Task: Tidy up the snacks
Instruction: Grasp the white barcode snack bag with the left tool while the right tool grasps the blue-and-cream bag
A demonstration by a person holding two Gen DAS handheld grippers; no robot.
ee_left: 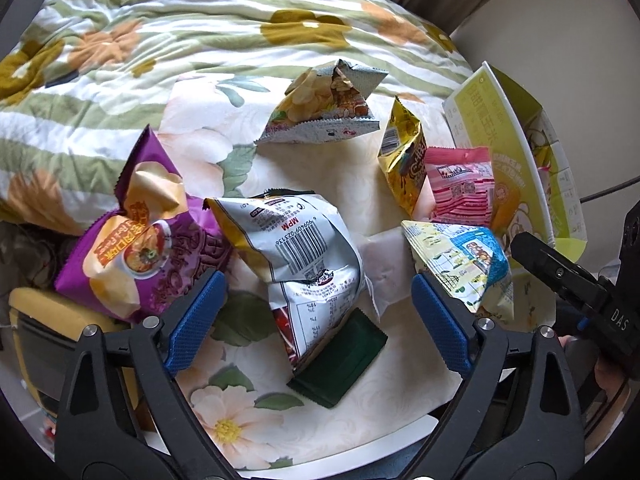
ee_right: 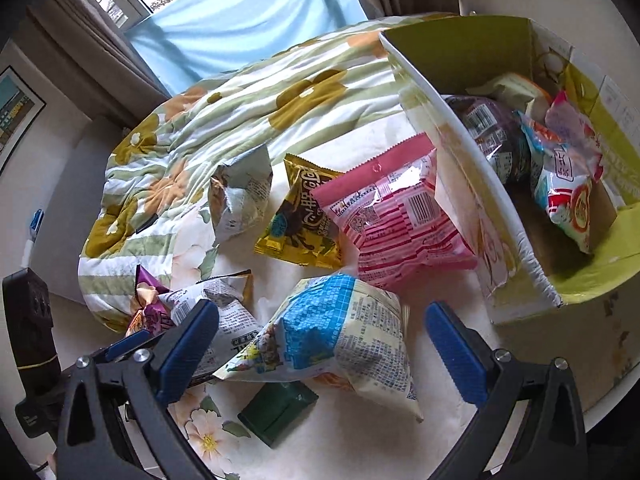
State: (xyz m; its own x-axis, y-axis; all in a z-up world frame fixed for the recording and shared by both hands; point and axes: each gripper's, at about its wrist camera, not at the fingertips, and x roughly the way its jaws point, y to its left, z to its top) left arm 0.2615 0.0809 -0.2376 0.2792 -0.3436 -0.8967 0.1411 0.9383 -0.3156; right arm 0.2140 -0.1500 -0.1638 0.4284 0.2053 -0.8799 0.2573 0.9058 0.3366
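Note:
Several snack bags lie on a floral cloth. My left gripper (ee_left: pixel 316 320) is open above a white bag with a barcode (ee_left: pixel 304 248); a purple chip bag (ee_left: pixel 144 248) is left of it. My right gripper (ee_right: pixel 324 348) is open around a blue-and-cream bag (ee_right: pixel 332 340), which also shows in the left wrist view (ee_left: pixel 460 260). A pink bag (ee_right: pixel 396 216) and a yellow bag (ee_right: pixel 304 220) lie beyond it. A green cardboard box (ee_right: pixel 480 184) at the right holds several bags (ee_right: pixel 560 184). A dark green sachet (ee_right: pixel 280 408) lies near both grippers.
A flowered quilt (ee_right: pixel 224 128) is bunched behind the snacks. A grey-and-orange chip bag (ee_left: pixel 328 104) stands at the back. Curtains and a window (ee_right: pixel 240 12) are beyond. The table edge (ee_right: pixel 608 384) runs at the right.

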